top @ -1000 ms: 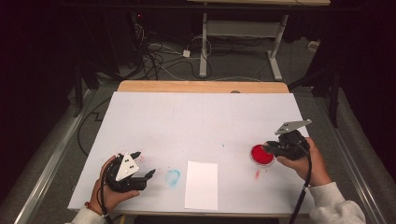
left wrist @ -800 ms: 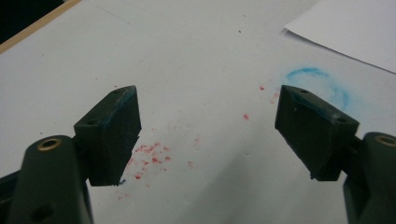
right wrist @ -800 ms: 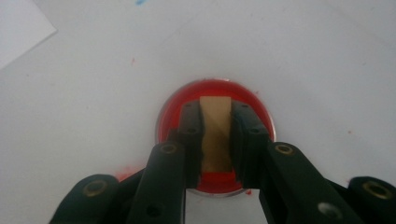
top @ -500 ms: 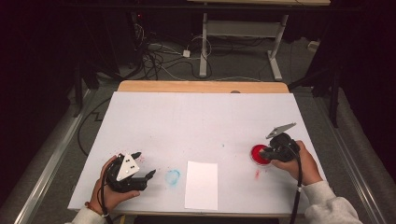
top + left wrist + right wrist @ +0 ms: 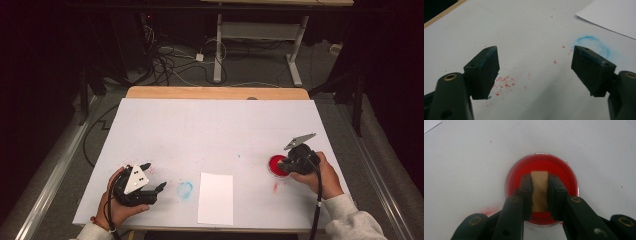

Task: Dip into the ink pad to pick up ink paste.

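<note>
Stamp inking, right side of the counter (image 5: 215,125). The right claw (image 5: 540,192) is clamped on a small tan wooden block (image 5: 539,190), evidently a stamp, gripped by its two side faces with its long axis running along the jaws and pointing down into the red ink dish (image 5: 541,168). In the right gripper view the block's far end lies inside the dish rim, over the red pad; whether it presses on the pad or hangs just above it cannot be told. In the high view the right claw (image 5: 284,165) stands at the near right edge of the dish (image 5: 275,165), so the dish lies directly beneath and ahead of the block, and the right hand is by far the nearer one. The white paper sheet (image 5: 216,197), the likely target of the print, lies well apart to the left, between the two hands, with a blue ring mark (image 5: 185,189) just beside it. The left claw (image 5: 534,67) is spread wide and empty over red specks on the counter. Compared with the frame one second before, the right claw has come down toward the dish and now sits lower over it; the left hand has not shifted.
</note>
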Demonstrator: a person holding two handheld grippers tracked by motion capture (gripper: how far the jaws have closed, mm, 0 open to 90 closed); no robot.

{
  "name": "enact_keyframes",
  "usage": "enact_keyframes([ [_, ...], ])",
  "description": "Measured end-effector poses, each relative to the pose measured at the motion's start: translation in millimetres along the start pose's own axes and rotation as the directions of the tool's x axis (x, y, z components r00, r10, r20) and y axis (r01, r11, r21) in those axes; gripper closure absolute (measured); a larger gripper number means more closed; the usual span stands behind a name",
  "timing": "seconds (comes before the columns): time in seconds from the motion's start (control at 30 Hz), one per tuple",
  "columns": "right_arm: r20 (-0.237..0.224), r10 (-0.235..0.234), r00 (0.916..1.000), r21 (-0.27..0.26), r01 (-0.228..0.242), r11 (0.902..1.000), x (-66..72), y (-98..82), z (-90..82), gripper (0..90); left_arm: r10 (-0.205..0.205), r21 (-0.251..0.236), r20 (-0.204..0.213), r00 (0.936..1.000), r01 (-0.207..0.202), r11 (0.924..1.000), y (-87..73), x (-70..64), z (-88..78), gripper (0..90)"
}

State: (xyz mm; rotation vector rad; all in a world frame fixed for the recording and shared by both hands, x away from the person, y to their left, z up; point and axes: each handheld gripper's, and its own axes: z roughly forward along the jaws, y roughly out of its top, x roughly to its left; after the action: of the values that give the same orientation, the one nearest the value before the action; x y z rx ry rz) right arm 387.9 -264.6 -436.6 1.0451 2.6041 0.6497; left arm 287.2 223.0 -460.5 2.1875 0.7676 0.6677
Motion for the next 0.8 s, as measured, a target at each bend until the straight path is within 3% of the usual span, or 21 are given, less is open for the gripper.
enact_keyframes([
  [0.43, 0.008, -0.013, 0.9999, -0.003, 0.013, 0.9999, 0.2, 0.7, -0.6, 75.9, -0.003, -0.005, 0.006, 1.0000, 0.003, 1.0000, -1.8, 4.8, 1.7, 22.0],
  [0.57, 0.002, 0.004, 1.0000, -0.015, -0.004, 0.9999, 0.1, -0.8, -2.5, 75.8, 0.000, 0.005, 0.006, 1.0000, 0.000, 1.0000, -1.3, 4.2, 2.8, 22.0],
  [0.8, 0.001, -0.004, 1.0000, -0.083, 0.004, 0.9965, 0.7, 2.1, -14.2, 75.8, 0.005, 0.006, 0.009, 0.9999, -0.006, 1.0000, -1.9, 3.9, 2.7, 22.0],
])
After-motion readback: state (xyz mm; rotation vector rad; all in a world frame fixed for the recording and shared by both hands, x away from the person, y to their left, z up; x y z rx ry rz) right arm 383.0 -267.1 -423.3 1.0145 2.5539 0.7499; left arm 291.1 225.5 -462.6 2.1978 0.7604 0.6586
